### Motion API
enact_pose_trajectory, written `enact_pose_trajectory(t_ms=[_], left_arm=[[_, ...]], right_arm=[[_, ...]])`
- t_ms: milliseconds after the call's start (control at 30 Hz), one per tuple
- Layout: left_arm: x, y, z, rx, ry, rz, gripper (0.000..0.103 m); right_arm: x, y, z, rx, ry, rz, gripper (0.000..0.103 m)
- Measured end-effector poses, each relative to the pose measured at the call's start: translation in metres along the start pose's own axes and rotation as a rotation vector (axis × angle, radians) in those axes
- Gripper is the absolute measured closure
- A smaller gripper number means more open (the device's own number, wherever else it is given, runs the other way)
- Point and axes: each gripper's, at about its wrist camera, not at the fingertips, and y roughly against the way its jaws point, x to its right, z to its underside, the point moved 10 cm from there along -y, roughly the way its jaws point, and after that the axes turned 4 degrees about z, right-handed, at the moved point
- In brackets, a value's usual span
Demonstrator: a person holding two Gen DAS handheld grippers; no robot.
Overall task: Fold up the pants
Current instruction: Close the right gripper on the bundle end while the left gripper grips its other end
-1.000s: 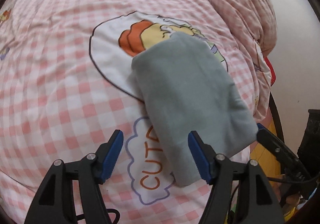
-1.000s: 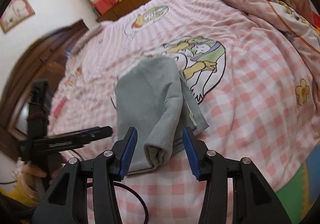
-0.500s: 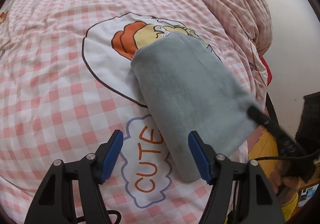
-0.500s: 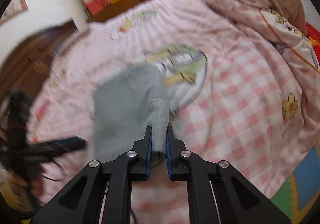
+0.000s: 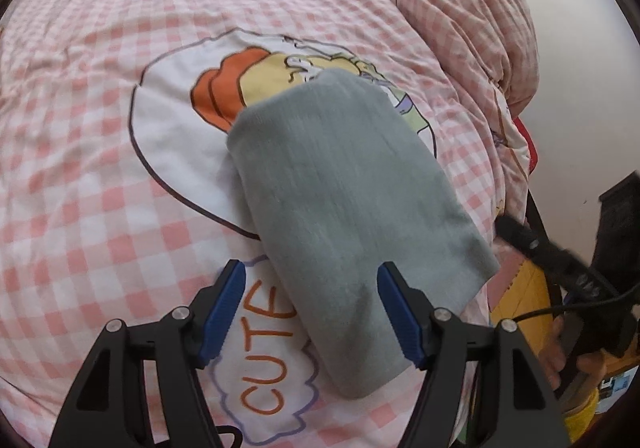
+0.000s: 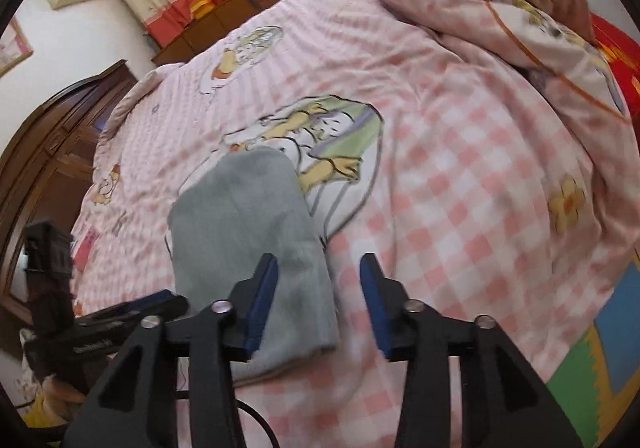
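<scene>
Below left hand-held gripper (image 5: 310, 310), folded pants (image 5: 348, 215).

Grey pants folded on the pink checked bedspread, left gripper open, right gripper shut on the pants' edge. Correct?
Not quite. The right gripper is open, holding nothing, as the right wrist view shows. The rest stands: grey pants folded on the bedspread, left gripper open.

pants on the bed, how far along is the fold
Mostly done: the grey pants lie as a compact folded bundle on the pink checked bedspread. Nothing is in hand: the left gripper and right gripper are both open over the near end. At most a final tidy looks left.
</scene>
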Motion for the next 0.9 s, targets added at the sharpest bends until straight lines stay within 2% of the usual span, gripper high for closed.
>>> enact_pose_trajectory(t_ms=[133, 200, 300, 400, 467, 567, 667, 767, 900], left_arm=[[-0.001, -0.017, -0.001, -0.010, 0.014, 0.001, 0.027], [-0.002, -0.027, 0.001, -0.024, 0.031, 0.010, 0.020], [-0.006, -0.036, 0.004, -0.016, 0.076, 0.053, 0.014], [-0.008, -0.039, 0.005, 0.004, 0.089, 0.082, 0.011], [-0.006, -0.040, 0.006, 0.016, 0.077, 0.083, 0.007], [-0.001, -0.043, 0.007, 0.026, 0.041, 0.058, 0.002], [0.004, -0.047, 0.009, 0.029, 0.008, 0.024, 0.000], [0.002, -0.046, 0.010, 0.058, 0.033, 0.031, 0.000], [0.004, -0.046, 0.013, 0.028, 0.027, 0.036, 0.000]], right_arm=[[-0.014, -0.021, 0.001, -0.068, 0.062, -0.036, 0.058], [-0.021, -0.037, 0.007, -0.121, 0.099, -0.049, 0.058], [-0.019, -0.058, 0.014, -0.162, 0.147, -0.018, 0.058], [-0.012, -0.077, 0.023, -0.210, 0.099, -0.069, 0.047], [-0.009, -0.084, 0.026, -0.225, 0.053, -0.116, 0.042], [-0.004, -0.088, 0.028, -0.234, 0.008, -0.177, 0.042], [-0.003, -0.088, 0.030, -0.226, 0.002, -0.189, 0.040], [-0.002, -0.088, 0.031, -0.216, -0.018, -0.212, 0.040], [-0.003, -0.086, 0.032, -0.231, -0.025, -0.215, 0.040]])
